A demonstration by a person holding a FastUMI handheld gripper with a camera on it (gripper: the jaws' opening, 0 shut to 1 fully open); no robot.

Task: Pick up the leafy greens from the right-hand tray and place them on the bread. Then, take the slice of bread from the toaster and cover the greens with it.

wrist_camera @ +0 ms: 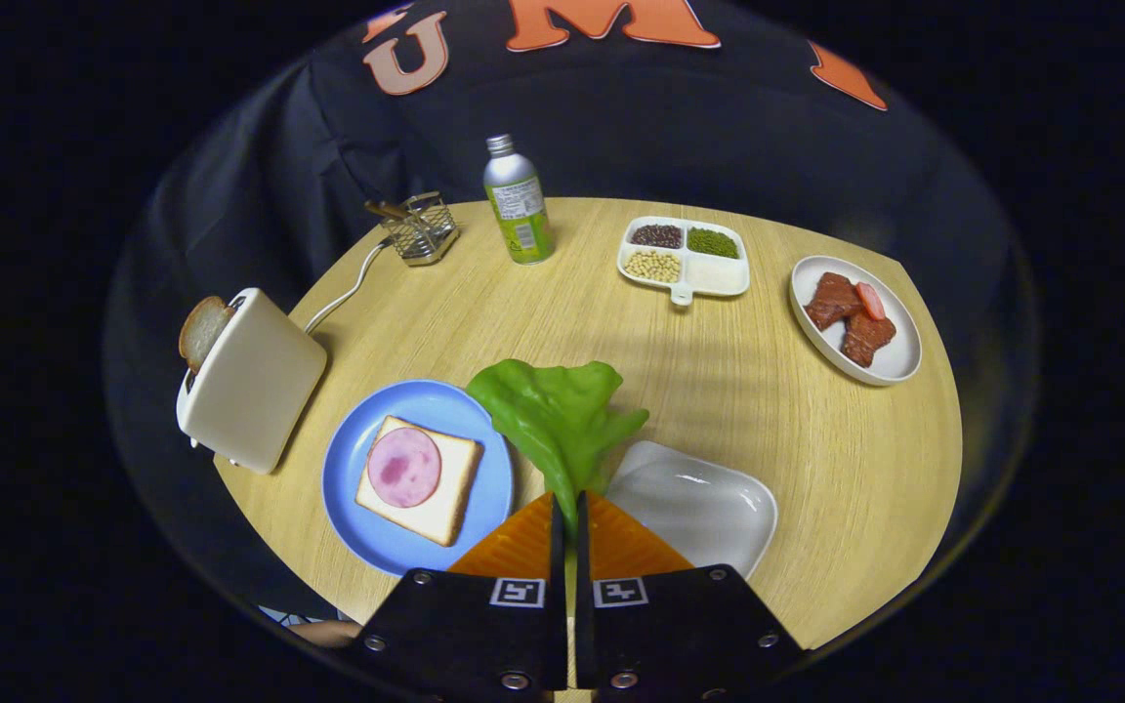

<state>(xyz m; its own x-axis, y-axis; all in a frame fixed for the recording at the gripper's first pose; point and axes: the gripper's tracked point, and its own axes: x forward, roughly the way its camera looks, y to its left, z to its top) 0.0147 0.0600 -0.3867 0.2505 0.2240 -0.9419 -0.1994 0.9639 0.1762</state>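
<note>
My gripper [567,513] is shut on the stem of a green lettuce leaf [559,415], which sticks up ahead of the orange fingers [514,547] above the table. Just right of the fingers lies the white tray [709,508], bare. To the left sits a blue plate [367,508] with a slice of bread [450,488] topped by a round pink ham slice [403,467]. Further left stands a cream toaster [250,381] with a bread slice [201,330] poking out of its slot.
At the back of the round wooden table [719,371] stand a green bottle [518,205], a wire basket [418,229] and a divided white dish of beans [685,256]. A white plate with meat pieces [855,317] lies far right. The toaster's cord [343,293] runs toward the basket.
</note>
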